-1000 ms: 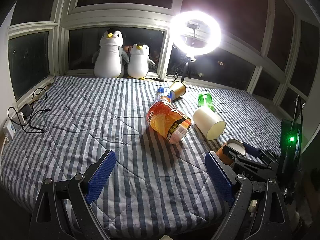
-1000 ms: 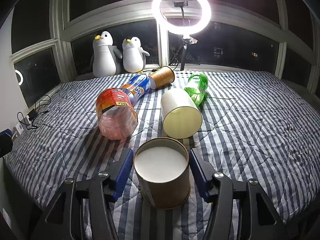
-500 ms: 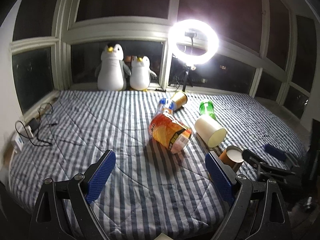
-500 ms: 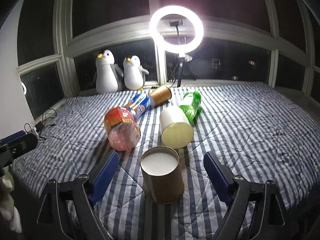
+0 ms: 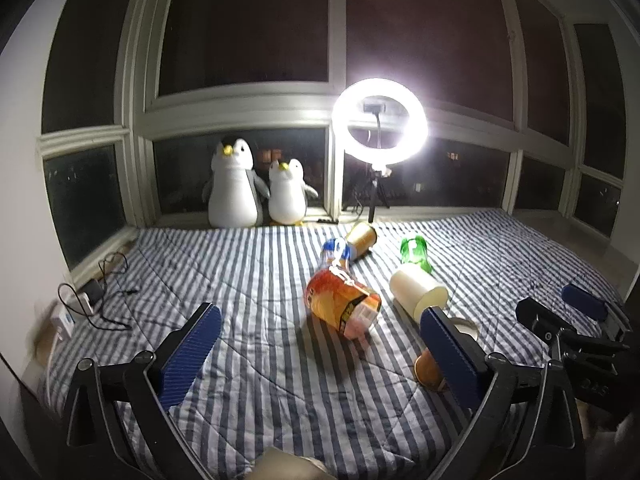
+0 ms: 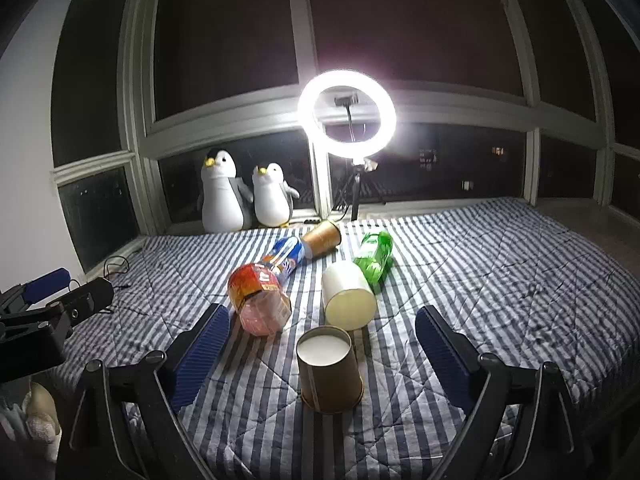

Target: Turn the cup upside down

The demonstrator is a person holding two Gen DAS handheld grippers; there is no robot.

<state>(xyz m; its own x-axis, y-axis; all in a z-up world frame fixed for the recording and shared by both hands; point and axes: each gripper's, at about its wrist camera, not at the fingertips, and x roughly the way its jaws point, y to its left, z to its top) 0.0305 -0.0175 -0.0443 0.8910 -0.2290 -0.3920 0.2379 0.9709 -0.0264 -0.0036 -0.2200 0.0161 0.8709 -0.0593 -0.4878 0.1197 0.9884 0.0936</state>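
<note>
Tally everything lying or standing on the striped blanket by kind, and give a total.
Paper cups: 3 (brown, upside down; white, on its side; brown, on its side)
Plastic bottles: 3 (orange; blue; green)
Total: 6

- The brown paper cup [image 6: 330, 368] stands upside down on the striped quilt [image 6: 500, 280], with bare quilt on its left, right and near sides.
- Just behind it lies the white cup [image 6: 348, 294] on its side, blocking the far side.
- The orange-labelled bottle [image 6: 260, 300] lies to the back left, near the right gripper's [image 6: 322, 346] left finger.
- The green bottle [image 6: 374, 254], blue-labelled bottle [image 6: 286, 260] and a second brown cup [image 6: 322, 238] crowd the middle beyond.
- The right half of the quilt is bare.
- In the left wrist view, bare quilt lies between the left gripper's [image 5: 320, 354] wide-apart fingers.
- The ring light [image 6: 347, 116] and two plush penguins [image 6: 244, 196] line the window sill.
</note>
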